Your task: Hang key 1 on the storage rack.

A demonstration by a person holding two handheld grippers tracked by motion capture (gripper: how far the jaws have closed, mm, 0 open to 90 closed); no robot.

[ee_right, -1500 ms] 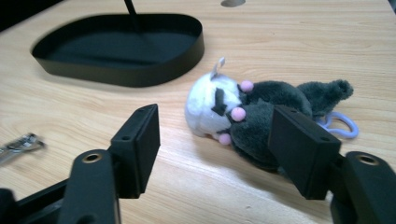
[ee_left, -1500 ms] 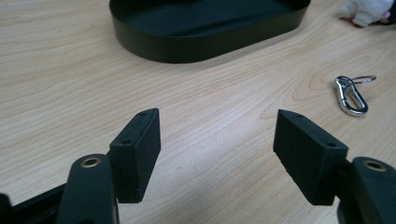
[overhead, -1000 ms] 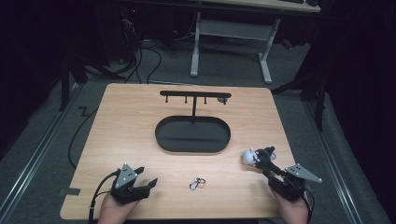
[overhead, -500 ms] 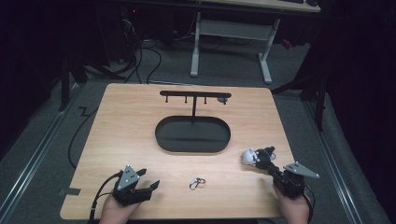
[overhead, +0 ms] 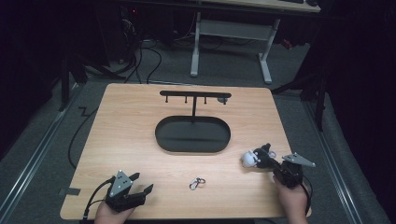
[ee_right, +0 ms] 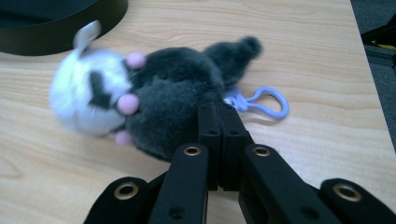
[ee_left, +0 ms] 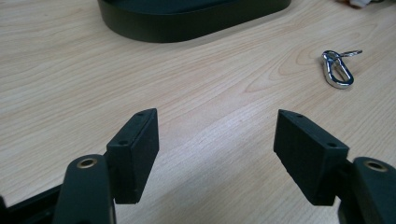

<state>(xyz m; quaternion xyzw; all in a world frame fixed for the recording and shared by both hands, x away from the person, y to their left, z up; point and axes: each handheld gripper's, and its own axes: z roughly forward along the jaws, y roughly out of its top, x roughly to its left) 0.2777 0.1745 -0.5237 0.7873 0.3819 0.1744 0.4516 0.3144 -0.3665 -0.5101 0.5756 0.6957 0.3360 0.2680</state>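
Between the clamped right tongs (ee_right: 218, 122) sits a grey-and-white plush keychain (ee_right: 154, 100), pink-pawed.

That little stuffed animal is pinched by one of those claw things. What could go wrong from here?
The right hand-held gripper seems shut on just a tuft of the plush toy, so it might slip out when lifted. Its blue clip lies loose on the table and could be hard to line up with the hanging rack. The left hand-held gripper is open near the silver carabiner and could nudge it away.
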